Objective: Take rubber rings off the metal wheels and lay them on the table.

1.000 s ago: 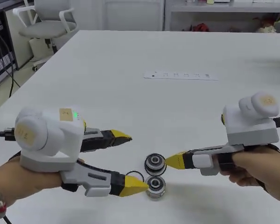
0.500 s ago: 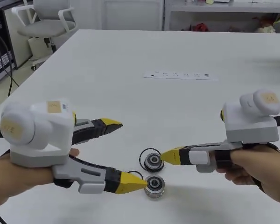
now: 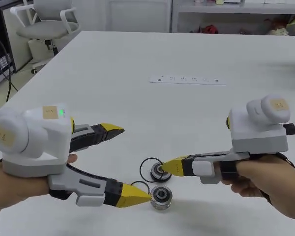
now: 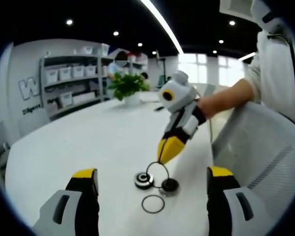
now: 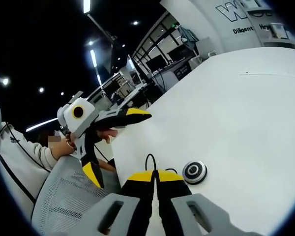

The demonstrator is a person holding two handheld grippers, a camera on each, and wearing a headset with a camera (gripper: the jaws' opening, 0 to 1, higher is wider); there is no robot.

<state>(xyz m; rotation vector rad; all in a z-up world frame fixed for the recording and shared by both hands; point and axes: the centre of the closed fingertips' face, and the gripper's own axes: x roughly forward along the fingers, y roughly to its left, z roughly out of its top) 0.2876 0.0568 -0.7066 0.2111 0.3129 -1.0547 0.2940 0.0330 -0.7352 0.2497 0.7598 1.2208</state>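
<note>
**Head view.** Right gripper: clenched on a rubber ring, which hung down by the far wheel. I could not tell whether it was fully off. Left gripper: released, empty, one tip beside the near wheel. Loose ring: flat on the table, left of the near wheel.

**Left gripper view.** Both wheels close together.

**Right gripper view.** Ring loop rose from my pinched tips.

**Handling, as I judged.** Rings thin, light and stretchy; pinch the band anywhere. Wheels rigid and heavier.

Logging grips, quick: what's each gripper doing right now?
Left gripper: open, holding nothing.
Right gripper: shut on a rubber ring.
</note>
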